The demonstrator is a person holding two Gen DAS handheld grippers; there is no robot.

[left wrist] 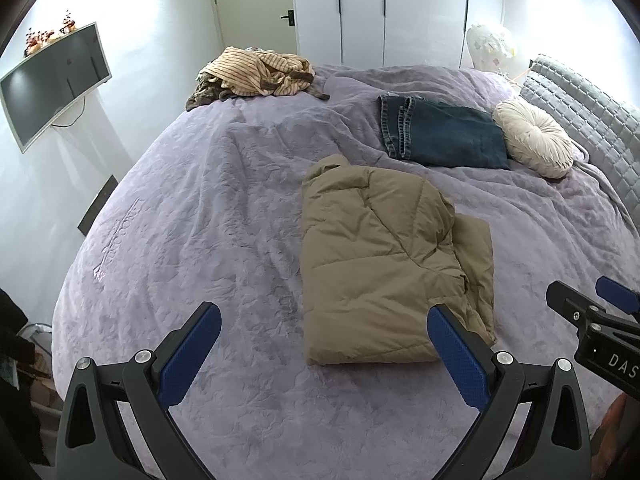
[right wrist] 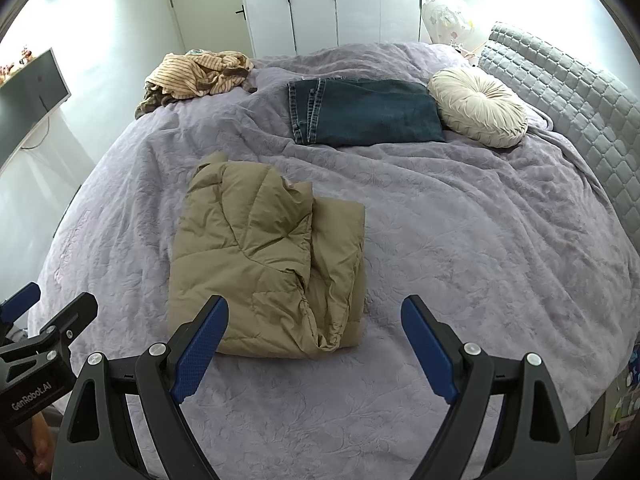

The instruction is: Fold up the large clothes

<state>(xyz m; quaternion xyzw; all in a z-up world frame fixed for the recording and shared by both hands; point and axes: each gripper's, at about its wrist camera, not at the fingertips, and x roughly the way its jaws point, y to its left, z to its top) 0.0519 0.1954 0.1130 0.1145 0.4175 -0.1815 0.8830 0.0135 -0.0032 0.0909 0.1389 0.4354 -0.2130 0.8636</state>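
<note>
A tan puffer jacket [left wrist: 380, 264] [right wrist: 264, 264] lies folded into a thick rectangle in the middle of the lilac bedspread [left wrist: 224, 240] [right wrist: 480, 248]. My left gripper [left wrist: 324, 320] hovers open above the near edge of the bed, its right finger over the jacket's near corner, nothing between the pads. My right gripper [right wrist: 314, 312] is open too, just short of the jacket's near right corner, holding nothing. Each gripper shows at the edge of the other's view: the right gripper [left wrist: 600, 320], the left gripper [right wrist: 44, 320].
Folded dark jeans [left wrist: 440, 132] [right wrist: 360, 114] lie farther back beside a round cream cushion [left wrist: 534, 138] [right wrist: 478, 106]. A crumpled striped garment [left wrist: 256, 72] [right wrist: 196, 72] sits at the far left corner. A grey quilted headboard [right wrist: 580, 112] runs along the right, a wall screen [left wrist: 52, 80] hangs left.
</note>
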